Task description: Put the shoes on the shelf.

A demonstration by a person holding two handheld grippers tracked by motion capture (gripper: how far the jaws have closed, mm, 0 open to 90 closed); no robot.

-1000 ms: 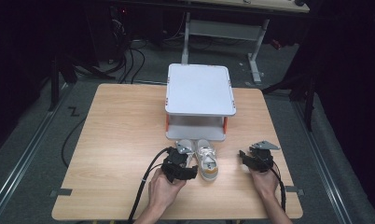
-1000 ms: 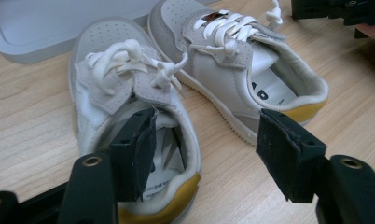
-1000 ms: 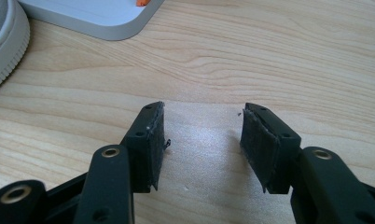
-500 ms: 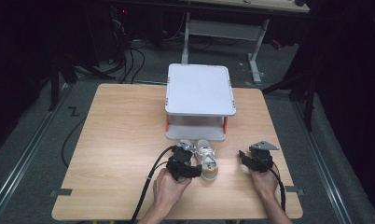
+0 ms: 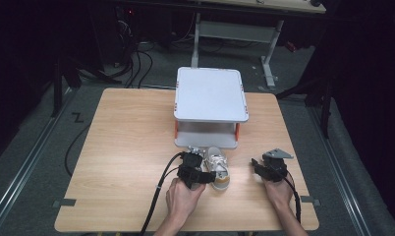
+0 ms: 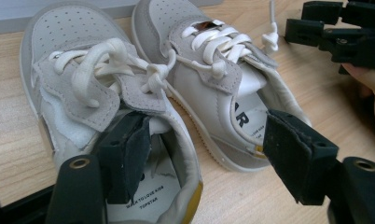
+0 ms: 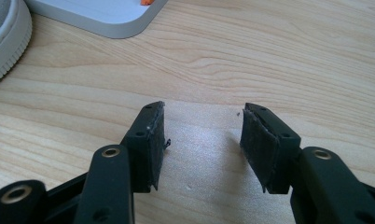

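Note:
Two small white and grey sneakers stand side by side on the wooden table [image 5: 126, 147], toes toward a shelf. My left gripper [image 6: 206, 135] reaches over their heels. One jaw sits inside the left shoe [image 6: 73, 84] and the other stands at the outer heel side of the right shoe [image 6: 213, 79]. Its jaws have just been opening, and the pads press on nothing. In the high view the left gripper [image 5: 201, 160] covers much of the left shoe, with the right shoe [image 5: 218, 167] beside it. My right gripper [image 7: 202, 116] rests open over bare table, right of the shoes [image 5: 257, 164].
A white two-tier shelf [image 5: 210, 93] with orange posts stands just behind the shoes; its base corner [image 7: 97, 16] lies ahead of the right gripper. Cables trail from both grippers toward the table's front edge. Beyond the table are a dark floor and a desk frame.
My left gripper has edged forward over the shoes' heels, hiding more of the left shoe. The right gripper has stayed where it was.

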